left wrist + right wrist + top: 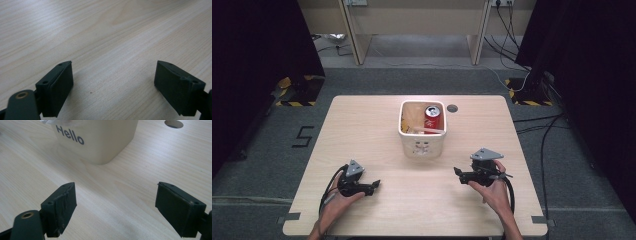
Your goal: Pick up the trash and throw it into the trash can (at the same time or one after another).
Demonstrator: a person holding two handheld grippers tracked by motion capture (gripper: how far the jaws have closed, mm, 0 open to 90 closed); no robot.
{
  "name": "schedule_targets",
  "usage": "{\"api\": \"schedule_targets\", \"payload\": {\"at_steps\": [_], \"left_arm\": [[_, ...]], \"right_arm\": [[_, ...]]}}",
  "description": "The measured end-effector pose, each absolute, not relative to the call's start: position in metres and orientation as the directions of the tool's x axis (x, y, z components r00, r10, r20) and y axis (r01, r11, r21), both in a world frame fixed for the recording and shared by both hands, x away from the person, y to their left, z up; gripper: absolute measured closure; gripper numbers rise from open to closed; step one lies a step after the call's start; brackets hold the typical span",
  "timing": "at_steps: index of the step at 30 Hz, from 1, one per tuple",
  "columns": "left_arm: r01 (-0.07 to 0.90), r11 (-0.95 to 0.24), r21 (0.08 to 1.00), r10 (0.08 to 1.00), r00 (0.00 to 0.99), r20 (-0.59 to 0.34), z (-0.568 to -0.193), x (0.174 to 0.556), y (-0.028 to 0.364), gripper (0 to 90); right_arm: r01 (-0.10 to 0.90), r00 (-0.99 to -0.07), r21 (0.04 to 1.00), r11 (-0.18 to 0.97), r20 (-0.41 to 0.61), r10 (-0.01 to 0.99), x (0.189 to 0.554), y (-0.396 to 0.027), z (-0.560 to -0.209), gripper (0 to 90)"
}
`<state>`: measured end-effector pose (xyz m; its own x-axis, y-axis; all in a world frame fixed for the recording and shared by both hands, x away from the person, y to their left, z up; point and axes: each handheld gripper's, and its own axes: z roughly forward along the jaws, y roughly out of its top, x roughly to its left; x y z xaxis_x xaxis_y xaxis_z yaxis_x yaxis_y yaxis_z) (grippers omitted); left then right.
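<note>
high view: square cream tub (422, 145) centre frame holds red can (433, 117), between and above left gripper (375, 185) and right gripper (457, 171) | left gripper view: jaws wide, empty, over pale wood-grain table (105, 37) | right gripper view: jaws wide, empty; smooth tub upper left, apart

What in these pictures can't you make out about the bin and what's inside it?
- Pale items beside the red can in the bin: too small in the high view.
- The bin's top: cut off by the right gripper view's upper edge.
- The bin's front print: blurred in the high view.
</note>
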<state>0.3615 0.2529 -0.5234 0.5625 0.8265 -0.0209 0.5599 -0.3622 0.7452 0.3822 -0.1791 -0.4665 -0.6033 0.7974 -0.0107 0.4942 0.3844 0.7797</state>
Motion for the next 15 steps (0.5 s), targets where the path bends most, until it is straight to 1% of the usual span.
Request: {"api": "schedule_targets", "payload": {"at_steps": [15], "left_arm": [[0.561,-0.364,0.744,0.827,0.563,-0.020,-0.523,0.361,0.253,14.8]], "right_arm": [[0.525,-0.604,0.747,0.408,-0.012,0.797,0.370,-0.184,-0.485,17.1]]}}
